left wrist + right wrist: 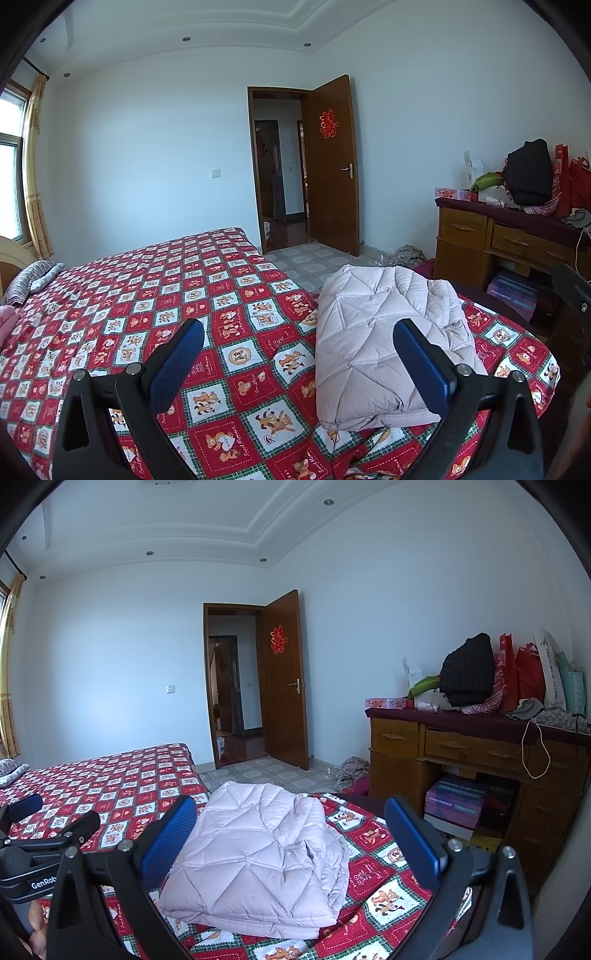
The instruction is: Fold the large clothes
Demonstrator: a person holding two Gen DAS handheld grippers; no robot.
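A pale pink quilted jacket (pixel 384 343) (pixel 262 856) lies folded into a thick bundle on the red patterned bedspread (pixel 155 306) (pixel 122 782), near the bed's corner. My left gripper (pixel 297 350) hovers open above the bed, its right finger over the jacket's near edge and nothing between the blue pads. My right gripper (pixel 290 834) is open too, held just above and in front of the bundle, gripping nothing. The left gripper (pixel 55 818) shows at the left edge of the right wrist view.
A wooden dresser (pixel 461 749) piled with bags and clothes stands right of the bed, with shoe boxes (pixel 454 805) beneath. The door (pixel 284 679) stands open beyond tiled floor (pixel 266 771). A striped pillow (pixel 33 280) lies at the bed's far left.
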